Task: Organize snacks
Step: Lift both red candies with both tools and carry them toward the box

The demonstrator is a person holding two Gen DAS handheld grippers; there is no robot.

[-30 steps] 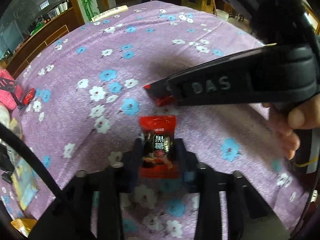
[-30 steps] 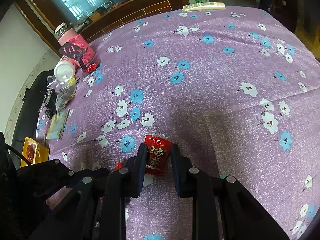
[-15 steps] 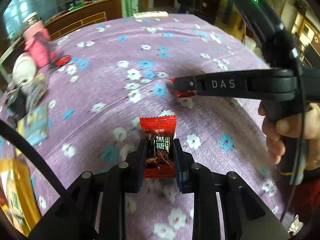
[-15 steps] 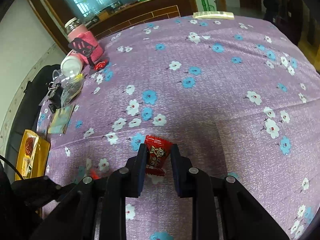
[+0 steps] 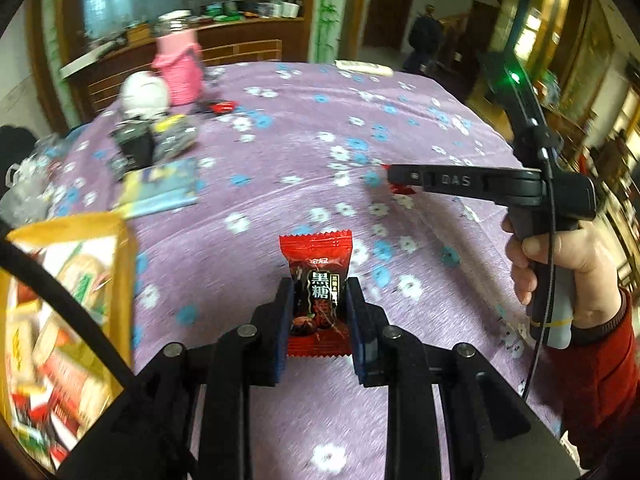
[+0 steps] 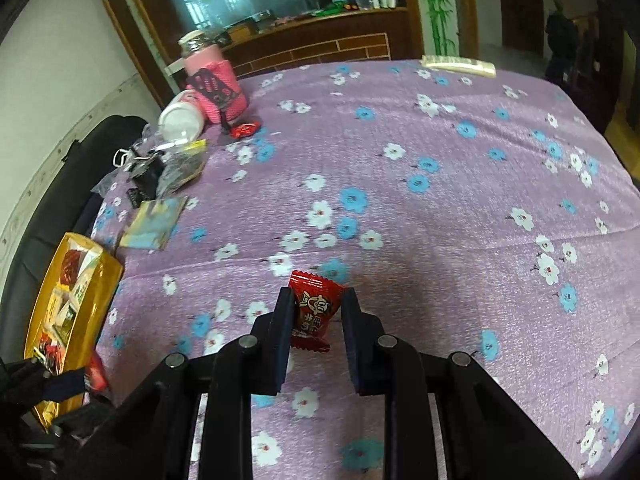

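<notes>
A: What's on the tabletop [image 6: 460,216]?
B: A yellow snack bag [image 6: 66,312] lies open at its left edge.
A: And the tools?
B: The left tool [image 5: 318,310] clenches a red-and-black candy [image 5: 318,292] above the cloth; the right tool [image 6: 316,320] clenches a smaller red candy [image 6: 314,308].

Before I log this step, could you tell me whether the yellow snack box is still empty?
No. The right wrist view shows the yellow snack box at the table's left edge already holding several wrapped snacks.
</notes>
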